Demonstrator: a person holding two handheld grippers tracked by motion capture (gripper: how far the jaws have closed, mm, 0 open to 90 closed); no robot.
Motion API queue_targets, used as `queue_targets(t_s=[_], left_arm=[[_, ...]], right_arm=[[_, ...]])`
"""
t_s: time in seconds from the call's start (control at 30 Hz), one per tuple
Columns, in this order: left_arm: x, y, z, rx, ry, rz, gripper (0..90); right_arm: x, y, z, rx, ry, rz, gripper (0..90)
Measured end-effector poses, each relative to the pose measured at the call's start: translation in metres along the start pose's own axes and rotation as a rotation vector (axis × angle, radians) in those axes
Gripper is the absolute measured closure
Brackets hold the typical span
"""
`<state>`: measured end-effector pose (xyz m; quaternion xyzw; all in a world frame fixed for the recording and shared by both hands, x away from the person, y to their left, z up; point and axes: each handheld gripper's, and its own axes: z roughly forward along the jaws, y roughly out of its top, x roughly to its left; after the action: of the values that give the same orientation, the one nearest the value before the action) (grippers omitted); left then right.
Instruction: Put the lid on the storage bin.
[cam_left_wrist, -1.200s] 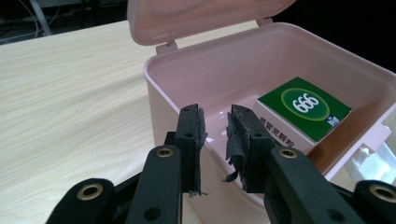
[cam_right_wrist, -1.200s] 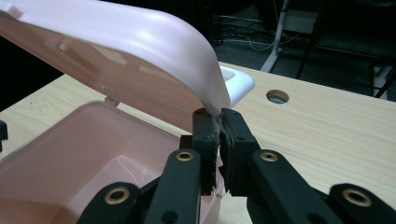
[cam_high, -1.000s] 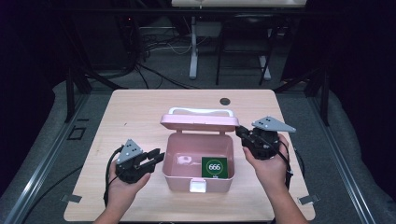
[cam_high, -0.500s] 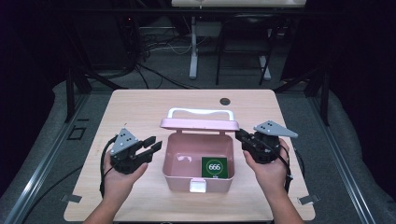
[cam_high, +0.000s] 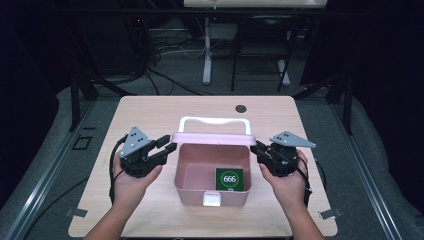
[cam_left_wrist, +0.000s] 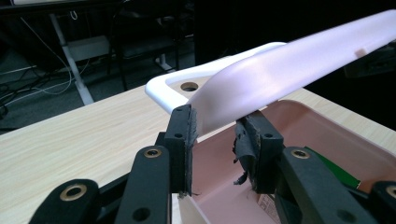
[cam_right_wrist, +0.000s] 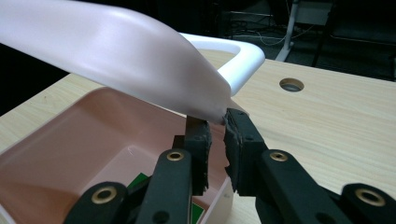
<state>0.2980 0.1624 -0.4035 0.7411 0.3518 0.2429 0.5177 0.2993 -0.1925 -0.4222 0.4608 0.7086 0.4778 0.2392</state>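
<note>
1. Pink box: I have it at the near middle of the table, open, its white latch on the near wall.
2. Green card: lying flat on the box floor at the near right, printed "666".
3. Left gripper: in my left hand, just left of the box. Its jaws have just been opening; the left gripper view puts the lid's left corner between the pads with a gap on the right side, so I log it as released.
4. Right gripper: in my right hand, just right of the box. Its jaws have just been opening; the lid's right corner sits at the pad tips, and I cannot tell whether they still press on it.
5. Lid: pink, hinged at the far rim, raised and tilted.
6. White handle: on the lid's far side.
7. Cable hole: far on the table.
</note>
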Motion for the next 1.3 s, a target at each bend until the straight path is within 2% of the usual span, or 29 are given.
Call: queue_targets(t_s=[0.2,0.37,0.57,0.9,1.0,1.03,1.17,1.2,1.3], left_arm=[[-0.002,0.002,0.0,0.013,-0.005,0.012,66.8],[-0.004,0.003,0.0,0.01,-0.01,0.012,66.7],[-0.004,0.003,-0.002,0.016,-0.013,0.016,66.7],[-0.006,0.003,-0.006,0.013,-0.024,0.019,66.8],[-0.007,0.002,-0.008,0.015,-0.026,0.02,66.7],[-0.007,0.001,-0.008,0.015,-0.028,0.02,66.7],[-0.007,0.0,-0.009,0.017,-0.031,0.02,66.6],[-0.008,-0.001,-0.009,0.016,-0.031,0.02,66.6],[-0.008,-0.002,-0.01,0.02,-0.033,0.024,66.6]], right_arm=[[-0.001,-0.005,0.005,0.012,0.001,0.003,77.6],[-0.004,-0.011,0.012,0.05,0.002,0.005,74.2],[-0.01,-0.012,0.012,0.075,-0.005,0.015,70.1],[-0.017,-0.013,0.011,0.062,0.0,0.032,66.1],[-0.019,-0.012,0.01,0.086,-0.002,0.034,64.8],[-0.02,-0.013,0.012,0.06,-0.008,0.04,63.8],[-0.024,-0.013,0.01,0.091,-0.016,0.037,61.9],[-0.025,-0.014,0.012,0.072,-0.019,0.038,61.7],[-0.027,-0.014,0.012,0.063,-0.025,0.042,60.9]])
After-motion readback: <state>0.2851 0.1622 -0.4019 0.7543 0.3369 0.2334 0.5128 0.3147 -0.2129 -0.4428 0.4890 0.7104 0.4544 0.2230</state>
